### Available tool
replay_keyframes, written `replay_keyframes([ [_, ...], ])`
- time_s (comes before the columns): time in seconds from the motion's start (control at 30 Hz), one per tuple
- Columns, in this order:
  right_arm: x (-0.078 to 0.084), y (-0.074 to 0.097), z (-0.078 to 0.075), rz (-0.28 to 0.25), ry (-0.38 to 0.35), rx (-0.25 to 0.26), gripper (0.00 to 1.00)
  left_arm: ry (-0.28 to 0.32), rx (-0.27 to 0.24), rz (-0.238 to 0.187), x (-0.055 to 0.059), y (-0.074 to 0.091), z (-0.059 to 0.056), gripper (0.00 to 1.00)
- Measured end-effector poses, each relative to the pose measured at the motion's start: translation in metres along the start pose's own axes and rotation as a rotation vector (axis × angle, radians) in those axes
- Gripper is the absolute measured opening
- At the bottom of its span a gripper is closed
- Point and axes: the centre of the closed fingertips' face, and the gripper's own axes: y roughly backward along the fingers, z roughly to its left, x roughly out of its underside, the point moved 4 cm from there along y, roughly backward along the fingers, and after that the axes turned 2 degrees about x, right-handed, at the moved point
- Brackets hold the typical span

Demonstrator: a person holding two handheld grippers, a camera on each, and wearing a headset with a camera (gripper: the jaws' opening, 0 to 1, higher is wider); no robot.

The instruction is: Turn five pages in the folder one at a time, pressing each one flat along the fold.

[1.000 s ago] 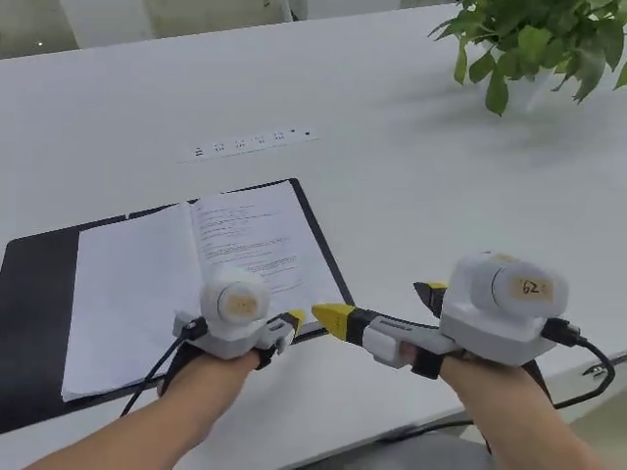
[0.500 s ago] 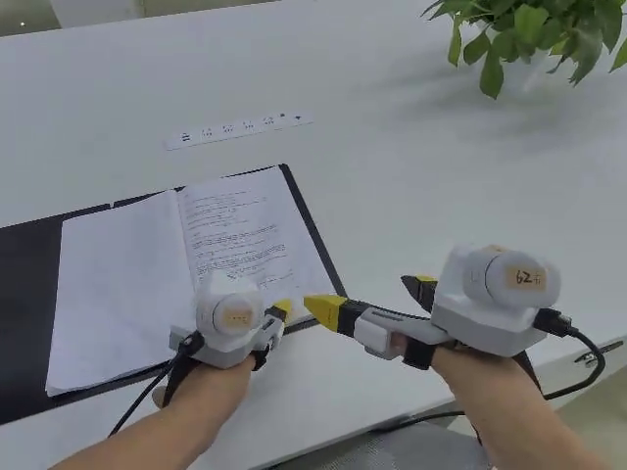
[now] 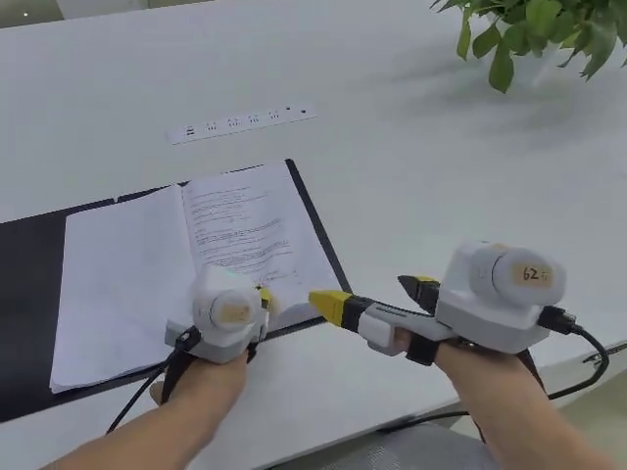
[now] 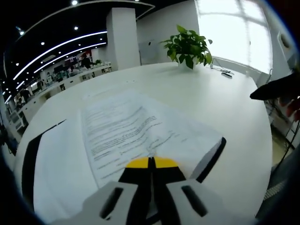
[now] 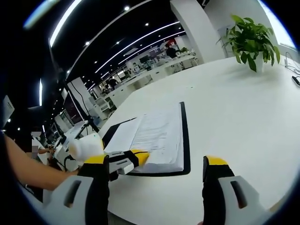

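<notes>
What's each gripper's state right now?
Left gripper: shut at the page edge; holding paper or not, cannot tell.
Right gripper: open, empty.

This is an open-plan office. A long white counter (image 3: 421, 166) has a socket strip (image 3: 240, 122) set into it at the upper centre of the head view, and a potted plant (image 3: 534, 29) at the upper right. In the right gripper view, rows of desks (image 5: 154, 63) recede at upper centre under long ceiling light strips (image 5: 136, 42). A square white column (image 4: 121, 37) and bright windows (image 4: 229, 28) stand along the top of the left gripper view.
</notes>
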Motion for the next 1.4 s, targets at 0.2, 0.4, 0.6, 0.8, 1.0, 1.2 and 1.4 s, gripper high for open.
replay_keyframes([
  [0.2,0.006,-0.024,0.008,0.040,-0.032,-0.056,0.65,-0.011,0.007,-0.006,0.000,0.001,-0.001,0.00],
  [0.4,0.019,-0.048,0.011,0.097,-0.033,-0.073,0.57,0.004,0.006,-0.011,0.001,0.001,0.000,0.00],
  [0.6,0.027,-0.063,0.004,0.131,-0.061,-0.067,0.55,0.013,0.007,-0.015,0.001,0.000,0.000,0.00],
  [0.8,0.031,-0.070,-0.002,0.143,-0.100,-0.060,0.53,0.020,0.007,-0.016,0.001,0.000,0.000,0.00],
  [1.0,0.034,-0.075,-0.012,0.156,-0.131,-0.027,0.36,0.022,0.006,-0.015,0.000,-0.001,0.000,0.00],
  [1.2,0.031,-0.073,-0.020,0.140,-0.124,0.013,0.10,0.021,0.005,-0.013,-0.001,-0.001,0.000,0.00],
  [1.4,0.030,-0.072,-0.020,0.127,-0.118,0.037,0.00,0.040,0.010,-0.017,-0.001,-0.001,0.000,0.01],
])
